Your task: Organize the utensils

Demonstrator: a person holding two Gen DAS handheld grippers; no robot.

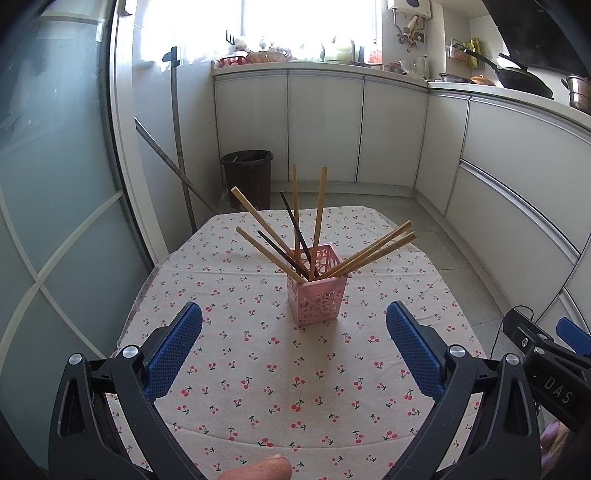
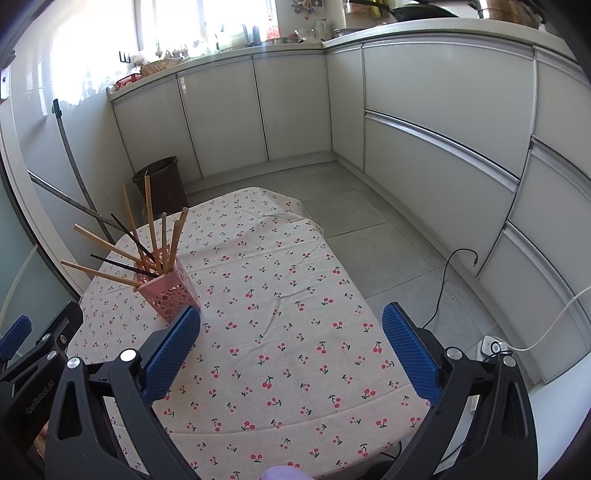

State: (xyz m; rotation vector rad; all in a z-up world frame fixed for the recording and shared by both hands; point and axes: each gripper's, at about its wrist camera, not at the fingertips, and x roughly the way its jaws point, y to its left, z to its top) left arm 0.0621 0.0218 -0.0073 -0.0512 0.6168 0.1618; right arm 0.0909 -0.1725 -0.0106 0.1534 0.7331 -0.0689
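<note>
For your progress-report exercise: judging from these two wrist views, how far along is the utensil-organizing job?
Done: all the chopsticks in view, light wooden and dark, stand fanned out in the pink holder; none lie on the cherry-print tablecloth. In hand: nothing. The left gripper and right gripper are both open and empty above the cloth. Left: apparently nothing, though the sticks splay untidily, so straightening them is optional.

Bright window (image 1: 258,22) glare, sharp focus, fisheye-bent dark edges.

Two wrist views above table (image 1: 258,369), both sharing holder (image 1: 317,295)
</note>
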